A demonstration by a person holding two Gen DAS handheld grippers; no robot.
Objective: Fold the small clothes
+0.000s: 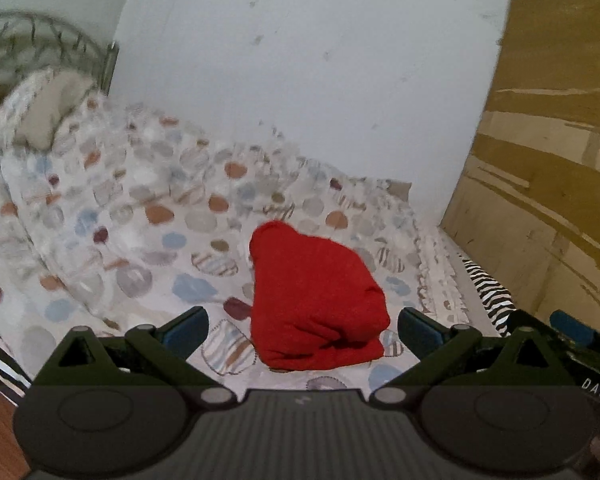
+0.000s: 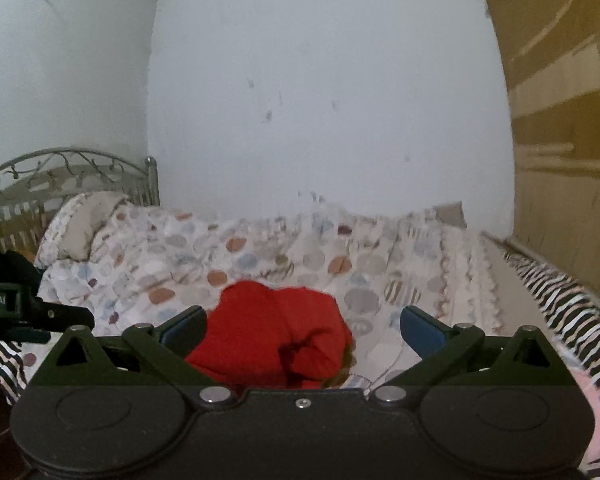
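A small red garment lies folded in a compact bundle on the spotted bedspread. My left gripper is open and empty, its blue-padded fingers either side of the garment's near edge, just above it. In the right wrist view the red garment lies between and just beyond my right gripper's open, empty fingers. The left gripper's body shows at the left edge there, and the right gripper's blue pad shows at the right in the left wrist view.
The bed has a pillow and a metal headboard at the far left. A white wall runs behind. A brown cardboard-like panel stands at the right. A zebra-striped cloth lies along the bed's right edge.
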